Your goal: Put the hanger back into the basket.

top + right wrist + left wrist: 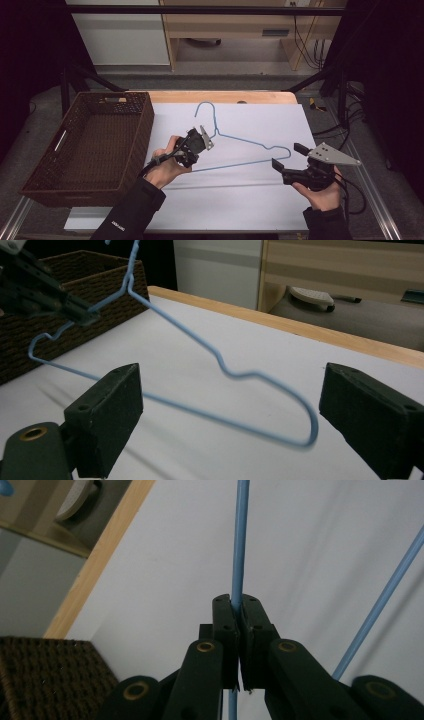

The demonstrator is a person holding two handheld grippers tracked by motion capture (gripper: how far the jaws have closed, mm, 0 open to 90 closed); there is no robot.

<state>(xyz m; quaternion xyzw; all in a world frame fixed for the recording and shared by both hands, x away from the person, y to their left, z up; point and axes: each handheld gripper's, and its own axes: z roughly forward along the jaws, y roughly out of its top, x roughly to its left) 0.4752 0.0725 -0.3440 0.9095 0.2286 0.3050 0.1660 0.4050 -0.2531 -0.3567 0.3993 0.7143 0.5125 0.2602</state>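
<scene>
Light blue wire hanger (235,145), lifted a little off the white sheet (235,200) that covers the table, near the sheet's middle. Long axis running across the table from left to right, with the straight bottom bar toward the near edge and the hook (206,112) pointing at the far edge. Slightly tilted, the right end nearer the far-right corner than the left end.

Left gripper (194,146) clamped on the hanger's left shoulder wire, jaws fully closed on the thin blue rod; in the left gripper view, the rod passing straight up between the two pressed-together pads (225,617), a second length of the blue wire slanting past on the right.

Right gripper (287,157) just off the hanger's rounded right end (312,425), jaws spread wide, nothing pinched; in the right gripper view, that bend lying between the two black jaws and clear of both.

Dark brown wicker basket (45,185) at the table's left edge, beside the sheet, long side running near to far. Bare wooden table edge (220,96) along the far side, beyond the sheet. Dark sleeves entering from the near edge.
</scene>
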